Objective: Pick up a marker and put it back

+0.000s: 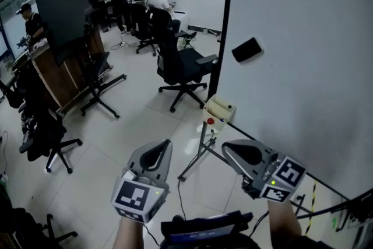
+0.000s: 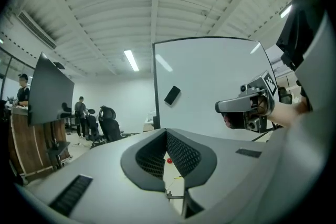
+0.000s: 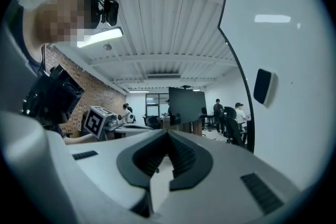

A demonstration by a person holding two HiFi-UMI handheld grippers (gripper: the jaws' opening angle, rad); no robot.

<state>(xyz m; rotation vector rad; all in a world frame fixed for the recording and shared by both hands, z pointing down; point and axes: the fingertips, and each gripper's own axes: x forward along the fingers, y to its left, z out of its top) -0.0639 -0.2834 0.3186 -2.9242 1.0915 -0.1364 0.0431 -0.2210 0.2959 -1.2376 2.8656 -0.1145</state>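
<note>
A large whiteboard fills the right of the head view, with a black eraser stuck to it. At the board's lower left corner sit a cream box and a small red object; I cannot tell whether it is a marker. My left gripper and right gripper are held side by side in the air below that corner, both shut and empty. In the left gripper view the jaws meet at the tip, and the red object shows behind them. The right gripper's jaws are also closed together.
Black office chairs stand on the tiled floor left of the whiteboard. A dark panel and a wooden desk stand at the far left. Several people are at the back of the room. The board's metal stand legs spread just beyond my grippers.
</note>
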